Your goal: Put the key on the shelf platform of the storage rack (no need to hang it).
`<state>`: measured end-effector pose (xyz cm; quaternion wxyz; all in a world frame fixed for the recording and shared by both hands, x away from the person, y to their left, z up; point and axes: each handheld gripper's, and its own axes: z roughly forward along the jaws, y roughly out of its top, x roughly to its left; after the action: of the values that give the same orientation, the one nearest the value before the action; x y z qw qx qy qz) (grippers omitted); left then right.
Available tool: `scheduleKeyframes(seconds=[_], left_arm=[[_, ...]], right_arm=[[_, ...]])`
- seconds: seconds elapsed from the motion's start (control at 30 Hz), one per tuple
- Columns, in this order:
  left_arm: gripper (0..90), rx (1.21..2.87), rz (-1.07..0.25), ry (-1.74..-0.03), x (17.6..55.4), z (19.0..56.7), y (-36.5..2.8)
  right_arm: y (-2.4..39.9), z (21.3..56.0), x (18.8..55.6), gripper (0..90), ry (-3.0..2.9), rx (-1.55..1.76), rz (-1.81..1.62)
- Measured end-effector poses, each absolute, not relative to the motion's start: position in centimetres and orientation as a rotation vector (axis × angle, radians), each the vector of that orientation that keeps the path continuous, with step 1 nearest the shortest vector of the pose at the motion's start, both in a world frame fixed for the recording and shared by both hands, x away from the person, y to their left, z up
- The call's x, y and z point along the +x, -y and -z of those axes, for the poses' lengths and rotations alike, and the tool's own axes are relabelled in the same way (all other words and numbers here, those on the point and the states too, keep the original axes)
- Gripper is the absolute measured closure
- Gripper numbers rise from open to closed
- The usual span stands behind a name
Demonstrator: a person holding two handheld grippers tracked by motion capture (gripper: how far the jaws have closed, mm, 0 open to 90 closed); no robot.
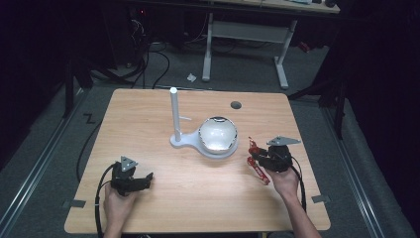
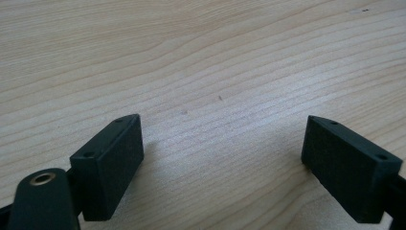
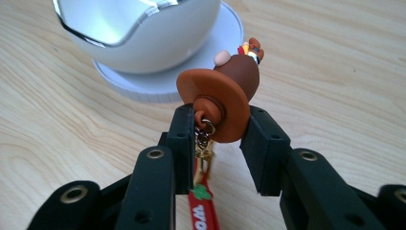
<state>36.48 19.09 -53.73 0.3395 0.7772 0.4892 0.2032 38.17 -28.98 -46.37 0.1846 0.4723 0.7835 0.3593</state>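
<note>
Left gripper (image 1: pixel 143 179): nearest the high camera at the table's near-left, held in the person's left hand (image 1: pixel 118 202); its jaws stand wide apart with bare wood between them, holding nothing.
Table (image 2: pixel 201 57): pale wood-grain top, smooth and flat, with a small dark round port (image 1: pixel 236 105) near the far edge; a dangling strap should slide on it rather than snag.
Stand (image 1: pixel 174 115): white upright post with a small side peg, rising from a white base near the table's middle.
Bowl-shaped shade (image 1: pixel 218 134): glossy white dome sitting on the same base, just right of the post; it looks hard and smooth.
Keychain charm (image 3: pixel 225 93): small brown figure with a wide orange brim and a coloured tip, lifted just off the table, right of the white base.
Handling: judged light and rigid, likely moulded rubber or clay; the brim's rounded edge could slip, so the squeeze across the brim near the ring looks the surest hold.
Strap (image 3: pixel 201 211): red printed lanyard hanging from a small metal clasp (image 3: pixel 205 141) below the charm; limp, it will likely swing.
Right gripper (image 3: pixel 218 127): at the table's right, in the right hand (image 1: pixel 286 181); its jaws are clamped on the charm's brim.
Room: dim, grey floor with cables, a white-legged desk (image 1: pixel 247 34) beyond the table.
</note>
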Motion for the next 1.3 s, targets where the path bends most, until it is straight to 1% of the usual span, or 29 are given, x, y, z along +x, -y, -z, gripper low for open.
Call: scheduleKeyframes(seconds=[0.17, 0.77, 1.07, 1.3], left_arm=[[14.7, 2.024, -0.529, -1.274, 36.5, 53.7, -19.1], [14.8, 2.023, -0.528, -1.274, 36.5, 53.7, -19.1], [14.8, 2.023, -0.529, -1.274, 36.5, 53.7, -19.1], [14.8, 2.023, -0.529, -1.275, 36.5, 53.7, -19.1]], right_arm=[[29.0, 45.3, 38.1, 66.8, -2.208, 1.309, -1.039], [27.8, 39.2, 38.0, 66.8, -2.227, 1.168, -1.171], [26.6, 37.6, 38.6, 66.8, -2.259, 1.121, -1.216], [24.7, 36.1, 39.7, 66.8, -2.28, 1.061, -1.249]])
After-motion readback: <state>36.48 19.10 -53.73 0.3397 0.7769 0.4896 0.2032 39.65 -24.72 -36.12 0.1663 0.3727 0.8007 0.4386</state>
